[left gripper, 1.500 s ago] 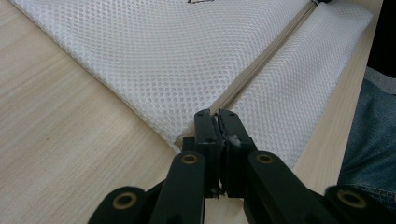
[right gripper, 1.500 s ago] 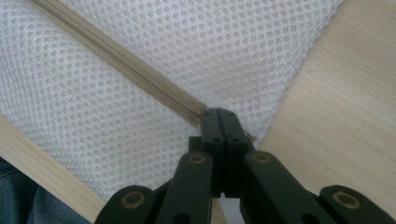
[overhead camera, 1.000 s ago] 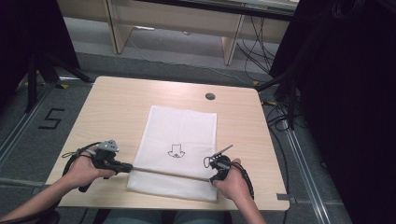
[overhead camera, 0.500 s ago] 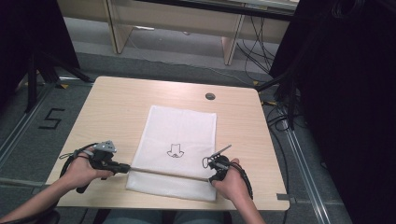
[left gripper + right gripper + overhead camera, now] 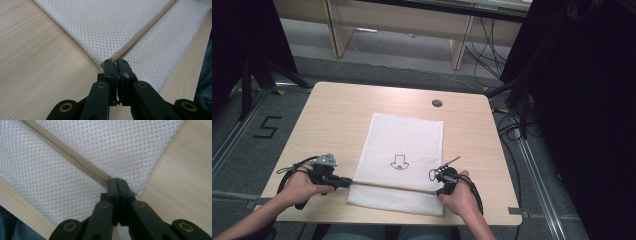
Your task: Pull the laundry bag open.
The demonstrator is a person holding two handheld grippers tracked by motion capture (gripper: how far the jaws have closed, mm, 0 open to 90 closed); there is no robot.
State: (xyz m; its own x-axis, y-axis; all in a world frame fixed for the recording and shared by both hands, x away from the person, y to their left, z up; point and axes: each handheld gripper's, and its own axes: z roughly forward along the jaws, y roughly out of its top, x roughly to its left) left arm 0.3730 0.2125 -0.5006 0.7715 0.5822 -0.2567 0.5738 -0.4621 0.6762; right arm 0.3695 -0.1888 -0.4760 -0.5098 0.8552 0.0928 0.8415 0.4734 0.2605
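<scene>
Both jaws are clenched on the zipper (image 5: 392,186) ends of the mesh bag (image 5: 404,150); left gripper (image 5: 115,65) at lower left, right gripper (image 5: 117,182) at lower right; uneven pulling could slip a grip or drag the bag off the counter (image 5: 337,115).

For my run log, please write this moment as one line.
left hand-held gripper: shut on zipper | right hand-held gripper: shut on zipper | white mesh bag: flat

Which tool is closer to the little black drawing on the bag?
Right. The right tool sits just below-right of the drawing; the left tool is farther off, at the bag's left edge.
</scene>
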